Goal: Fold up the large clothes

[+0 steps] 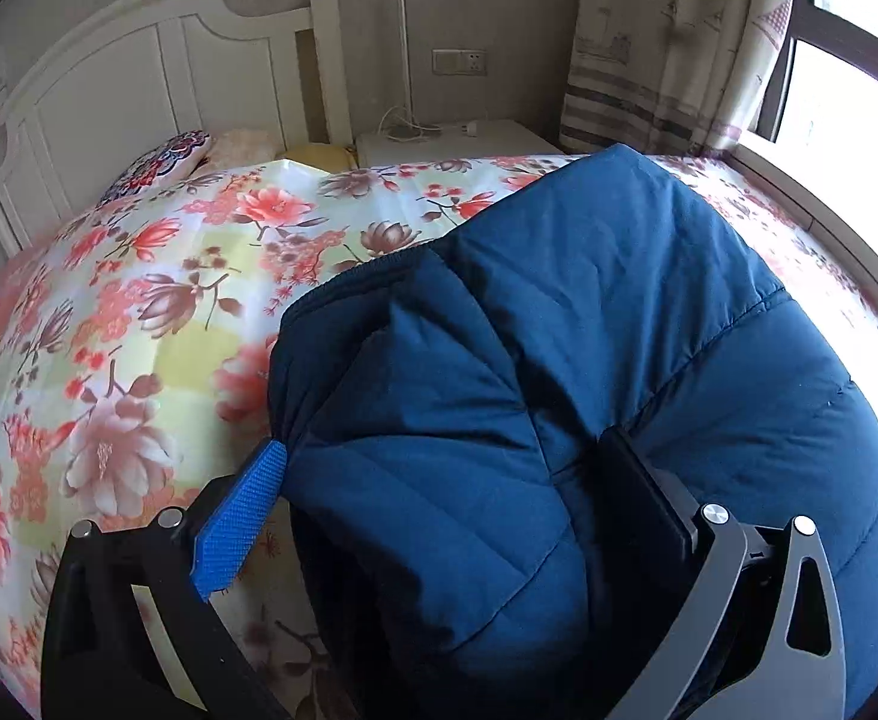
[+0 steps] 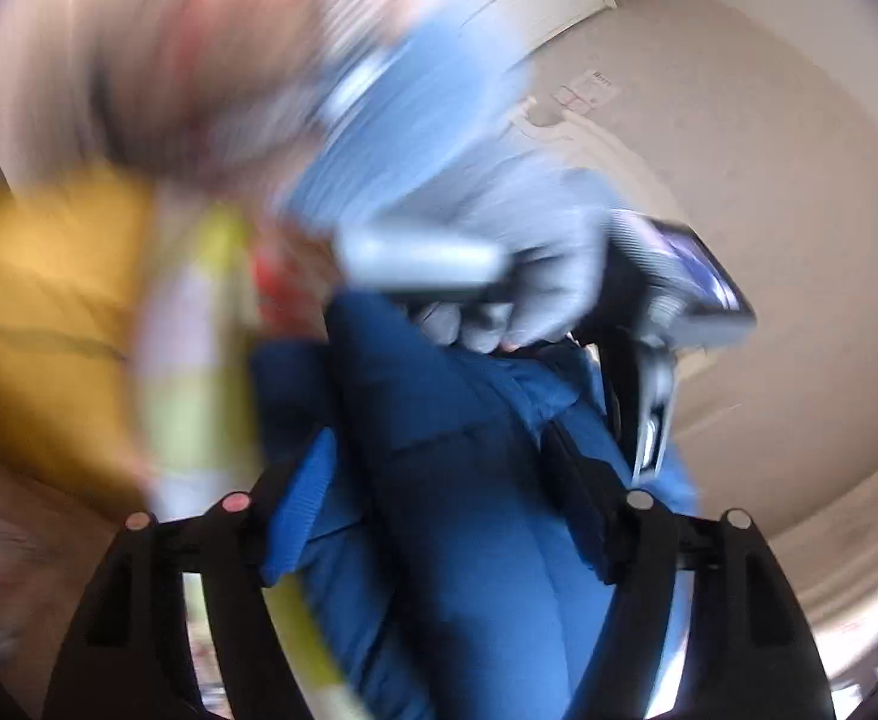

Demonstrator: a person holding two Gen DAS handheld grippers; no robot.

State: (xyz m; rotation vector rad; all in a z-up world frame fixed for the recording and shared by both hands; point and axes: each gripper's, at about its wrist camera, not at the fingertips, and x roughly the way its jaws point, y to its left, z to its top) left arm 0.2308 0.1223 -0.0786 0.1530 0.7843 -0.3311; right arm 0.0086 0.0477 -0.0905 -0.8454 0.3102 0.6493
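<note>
A dark blue quilted jacket [image 1: 589,300] lies bunched on the floral bed cover [image 1: 157,312]. In the left wrist view a thick fold of it fills my left gripper [image 1: 445,450]. The blue pad [image 1: 241,528] and the black finger [image 1: 649,492] press it from both sides. The right wrist view is badly blurred. There my right gripper [image 2: 439,444] stands wide with the jacket [image 2: 451,540] running between its fingers, and the pads do not seem to pinch it. A gloved hand [image 2: 547,264] holds the other gripper just beyond, above the same jacket.
A white headboard [image 1: 139,78] and a patterned pillow [image 1: 163,162] lie at the far end of the bed. A white nightstand [image 1: 457,138] with cables, a curtain [image 1: 667,42] and a window [image 1: 847,90] stand behind. A blurred yellow shape [image 2: 37,300] fills the left of the right wrist view.
</note>
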